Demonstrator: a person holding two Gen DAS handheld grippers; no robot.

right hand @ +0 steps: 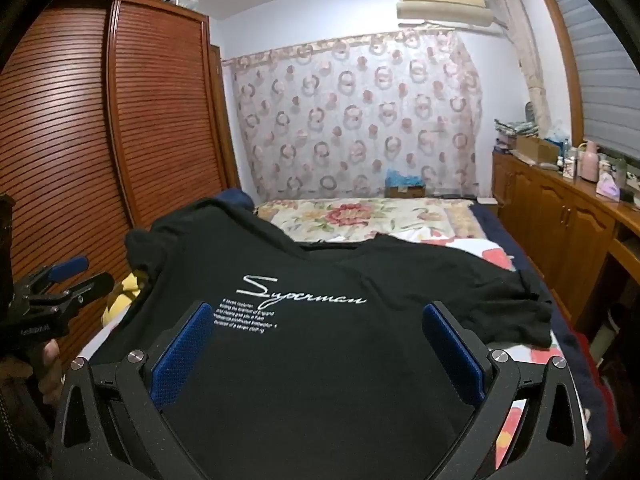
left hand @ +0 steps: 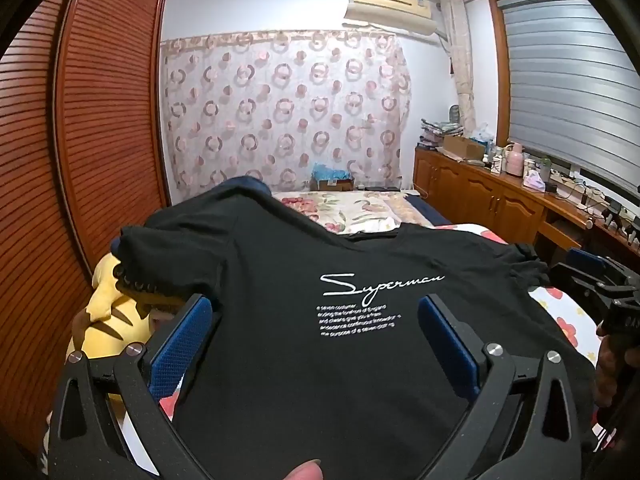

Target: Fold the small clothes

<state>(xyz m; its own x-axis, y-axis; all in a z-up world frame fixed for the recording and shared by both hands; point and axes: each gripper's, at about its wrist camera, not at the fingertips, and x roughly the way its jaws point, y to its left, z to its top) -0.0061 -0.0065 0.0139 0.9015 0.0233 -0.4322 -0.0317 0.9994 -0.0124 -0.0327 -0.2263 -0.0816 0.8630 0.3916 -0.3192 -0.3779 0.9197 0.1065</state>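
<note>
Black cotton T-shirt with white script print [left hand: 304,280] is lying flat just ahead of me, collar pointing away; my left gripper [left hand: 316,312] and right gripper [right hand: 318,320] are hovering side by side above its hem end, both released and gaping, neither nearer.

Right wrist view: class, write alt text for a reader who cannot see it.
A black T-shirt with white script lies spread, print up, on a floral bed. The right gripper hovers over it, jaws wide open and empty; the left gripper shows at the left edge.

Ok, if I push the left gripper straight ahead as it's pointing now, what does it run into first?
Most likely the black T-shirt spread on the bed. The left gripper is open and angled slightly down over its front, near the white print. How far above the cloth is unclear.
</note>
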